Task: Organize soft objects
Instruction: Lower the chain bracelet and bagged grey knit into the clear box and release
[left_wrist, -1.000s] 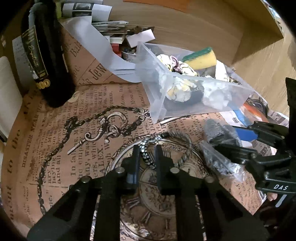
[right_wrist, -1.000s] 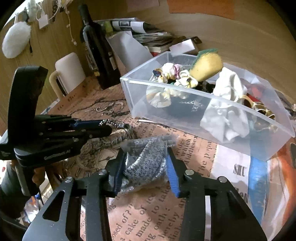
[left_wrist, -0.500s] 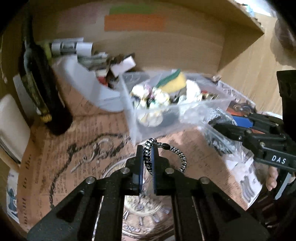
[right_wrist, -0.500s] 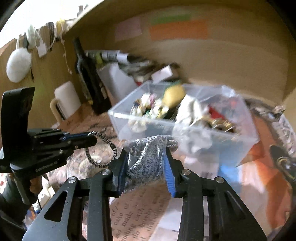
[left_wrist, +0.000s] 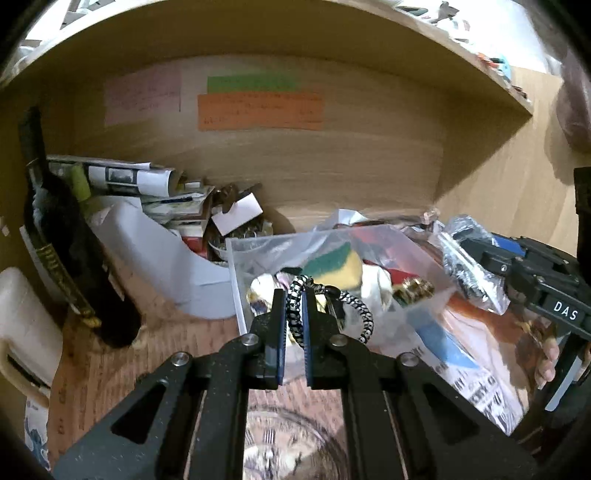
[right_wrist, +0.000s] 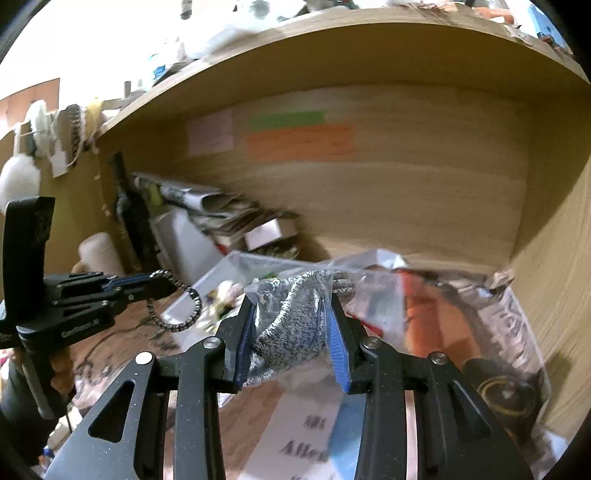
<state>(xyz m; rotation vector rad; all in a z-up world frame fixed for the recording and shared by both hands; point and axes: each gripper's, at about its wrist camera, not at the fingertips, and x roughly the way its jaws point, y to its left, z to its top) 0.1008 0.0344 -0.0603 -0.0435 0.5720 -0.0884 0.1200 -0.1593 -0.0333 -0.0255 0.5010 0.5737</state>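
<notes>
My left gripper (left_wrist: 294, 295) is shut on a black-and-white braided hair tie (left_wrist: 295, 314), held in the air just before the near wall of a clear plastic bin (left_wrist: 236, 280). The tie also shows in the right wrist view (right_wrist: 173, 306), hanging from the left gripper (right_wrist: 162, 282). My right gripper (right_wrist: 290, 301) is shut on a grey knit cloth in a clear bag (right_wrist: 291, 325), held up before the bin (right_wrist: 207, 280). It shows at the right of the left wrist view (left_wrist: 476, 251). The bin holds a yellow-green sponge (left_wrist: 336, 264), white cloth and scrunchies.
A dark wine bottle (left_wrist: 62, 240) and a white mug (left_wrist: 22, 325) stand at the left. Rolled papers and a white folder (left_wrist: 159, 258) lie behind the bin. A wooden shelf back with coloured notes (left_wrist: 258, 110) closes the rear. Newspaper-print paper covers the table (left_wrist: 96, 369).
Both grippers have risen off the table and moved toward the bin, each still holding its item. The hair tie now hangs in front of the bin's near wall.
</notes>
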